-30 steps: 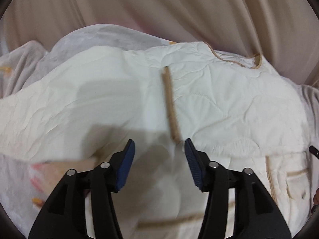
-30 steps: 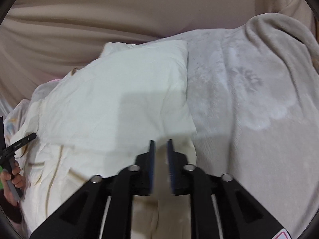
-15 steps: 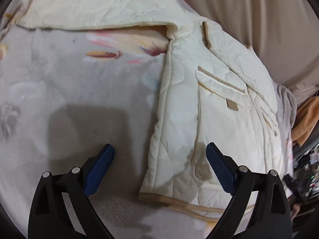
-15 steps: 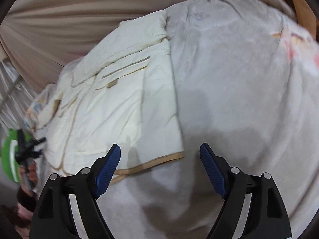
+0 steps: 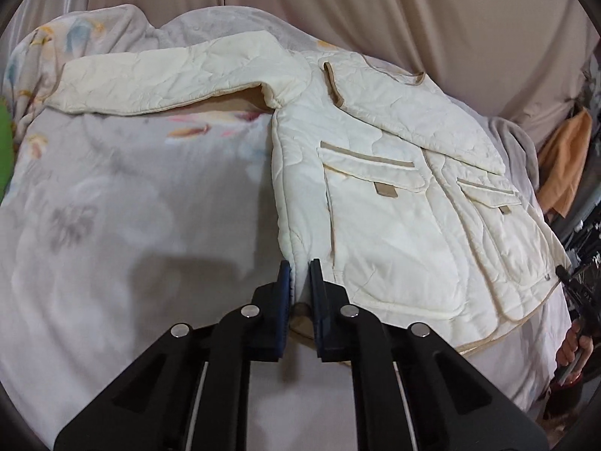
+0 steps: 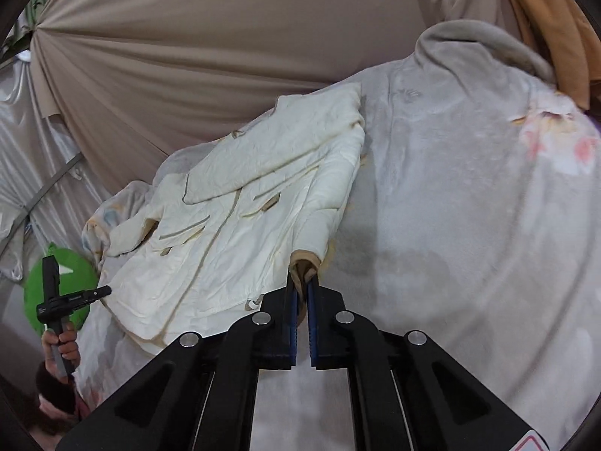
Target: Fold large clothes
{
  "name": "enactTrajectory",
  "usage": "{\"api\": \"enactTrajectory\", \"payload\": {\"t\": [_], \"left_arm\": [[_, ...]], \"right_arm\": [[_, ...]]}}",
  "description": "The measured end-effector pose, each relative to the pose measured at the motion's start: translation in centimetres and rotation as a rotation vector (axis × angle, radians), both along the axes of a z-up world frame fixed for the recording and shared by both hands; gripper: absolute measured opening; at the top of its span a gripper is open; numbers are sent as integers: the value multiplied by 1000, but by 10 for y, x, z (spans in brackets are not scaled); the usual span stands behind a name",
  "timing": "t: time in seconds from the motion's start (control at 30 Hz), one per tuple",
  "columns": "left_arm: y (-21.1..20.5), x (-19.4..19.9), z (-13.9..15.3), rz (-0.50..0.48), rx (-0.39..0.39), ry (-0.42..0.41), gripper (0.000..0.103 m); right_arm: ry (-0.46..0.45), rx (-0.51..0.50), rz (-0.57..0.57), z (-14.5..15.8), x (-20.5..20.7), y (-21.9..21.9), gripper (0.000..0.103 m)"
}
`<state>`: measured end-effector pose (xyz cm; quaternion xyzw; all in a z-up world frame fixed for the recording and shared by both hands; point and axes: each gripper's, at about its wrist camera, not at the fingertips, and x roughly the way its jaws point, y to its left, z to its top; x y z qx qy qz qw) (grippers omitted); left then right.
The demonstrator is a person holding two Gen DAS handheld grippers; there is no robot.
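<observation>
A cream quilted jacket (image 5: 394, 195) with tan trim and two flap pockets lies front up on a grey floral blanket (image 5: 124, 203). One sleeve (image 5: 169, 75) stretches out to the left. My left gripper (image 5: 299, 270) is shut on the jacket's near left hem corner. In the right wrist view the jacket (image 6: 240, 225) lies to the left, and my right gripper (image 6: 302, 282) is shut on the tan cuff (image 6: 305, 261) of the other sleeve.
Beige curtains (image 5: 375, 7) hang behind the bed. An orange cloth (image 5: 567, 165) hangs at the right. The grey blanket (image 6: 469, 206) spreads to the right of the jacket. The other gripper and hand (image 6: 60, 312) show at the left, before a green object (image 6: 60, 285).
Half a second ago both grippers were wide open above the jacket's hem. Both have since closed, the left on the hem corner and the right on the sleeve cuff.
</observation>
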<state>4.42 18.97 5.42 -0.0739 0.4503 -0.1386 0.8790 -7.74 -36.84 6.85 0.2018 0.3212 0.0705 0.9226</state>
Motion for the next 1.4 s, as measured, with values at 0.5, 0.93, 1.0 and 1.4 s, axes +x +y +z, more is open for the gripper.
{"api": "enactTrajectory", "payload": {"t": [0.5, 0.93, 1.0, 1.4], "left_arm": [[14, -46, 57, 22, -42, -136, 65], [-96, 205, 18, -40, -89, -43, 81], [-109, 243, -1, -23, -62, -16, 81], [-129, 287, 4, -53, -81, -111, 14]], "right_arm": [[136, -56, -42, -12, -53, -23, 14], [-22, -61, -126, 28, 178, -54, 72], [19, -56, -162, 9, 216, -60, 72], [-92, -78, -174, -1, 274, -55, 8]]}}
